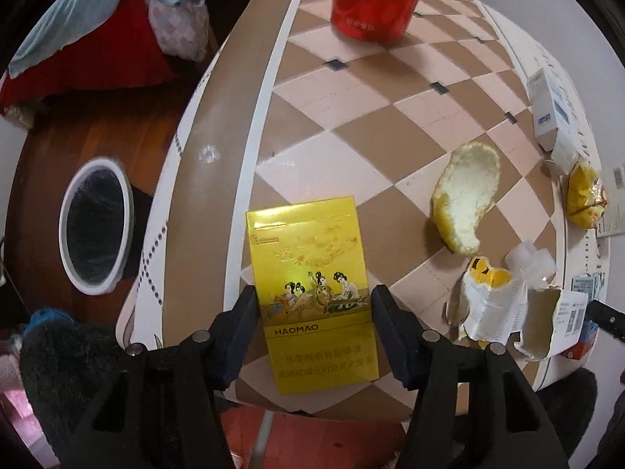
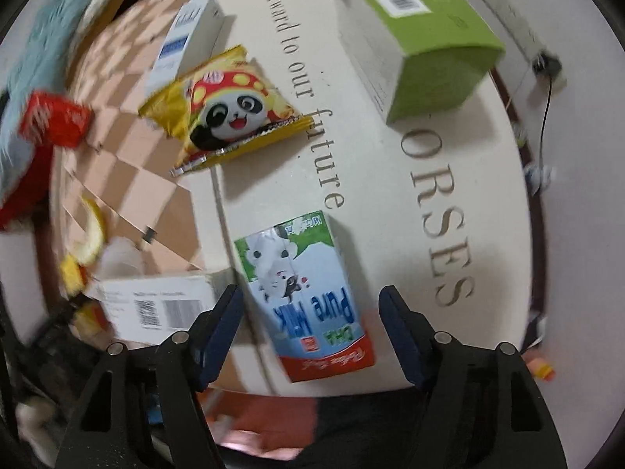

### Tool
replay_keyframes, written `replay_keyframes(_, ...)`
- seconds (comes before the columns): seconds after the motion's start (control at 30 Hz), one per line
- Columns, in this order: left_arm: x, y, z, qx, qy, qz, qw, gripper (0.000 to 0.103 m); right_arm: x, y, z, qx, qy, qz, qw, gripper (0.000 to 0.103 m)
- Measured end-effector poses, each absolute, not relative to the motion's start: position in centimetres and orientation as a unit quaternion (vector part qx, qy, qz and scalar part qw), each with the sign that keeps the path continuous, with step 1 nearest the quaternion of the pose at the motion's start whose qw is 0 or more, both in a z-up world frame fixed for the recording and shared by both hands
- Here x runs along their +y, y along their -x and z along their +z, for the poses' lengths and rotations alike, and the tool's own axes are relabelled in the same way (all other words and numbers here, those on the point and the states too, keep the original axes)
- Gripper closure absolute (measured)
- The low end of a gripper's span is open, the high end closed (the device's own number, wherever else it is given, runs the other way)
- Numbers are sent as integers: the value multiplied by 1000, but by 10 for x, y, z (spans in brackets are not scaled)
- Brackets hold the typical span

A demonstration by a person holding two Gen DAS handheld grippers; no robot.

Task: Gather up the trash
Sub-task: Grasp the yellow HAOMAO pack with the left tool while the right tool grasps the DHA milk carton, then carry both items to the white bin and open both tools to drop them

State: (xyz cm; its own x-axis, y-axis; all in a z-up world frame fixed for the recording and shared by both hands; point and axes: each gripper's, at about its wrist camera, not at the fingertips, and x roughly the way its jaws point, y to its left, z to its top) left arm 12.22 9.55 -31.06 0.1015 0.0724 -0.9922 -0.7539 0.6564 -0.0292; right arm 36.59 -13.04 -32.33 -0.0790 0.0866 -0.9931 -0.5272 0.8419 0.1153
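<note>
Yellow cigarette pack (image 1: 312, 297) left, milk carton (image 2: 308, 297) right

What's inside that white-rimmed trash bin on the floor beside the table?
The trash bin shows only a dark liner through its round opening; no trash is visible. Its bottom is too dark to make out.

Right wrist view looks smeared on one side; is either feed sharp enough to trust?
Right wrist view: left edge motion-blurred, red can smeared, but milk carton between the open fingers readable. Left wrist view: sharp, slight glare on the yellow cigarette pack; fisheye bends the table edge.
</note>
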Motion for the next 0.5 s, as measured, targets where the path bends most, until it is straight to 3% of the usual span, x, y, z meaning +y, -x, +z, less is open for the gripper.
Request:
replay_keyframes(0.13, 83, -120, -308, 591, 266, 310, 695, 49, -124, -357, -341, 689, 204, 226, 658, 33)
replay_keyframes(0.2, 72, -123, -302, 590, 261, 310, 699, 49, -124, -353, -341, 671, 225, 216, 673, 50)
replay_keyframes(0.37, 75, -101, -290, 579, 245, 317, 710, 49, -133, -343, -320, 654, 198, 213, 699, 50)
replay_keyframes(0.5, 73, -98, -248, 547, 225, 325, 738, 49, -126, -323, -276, 609, 184, 238, 734, 50)
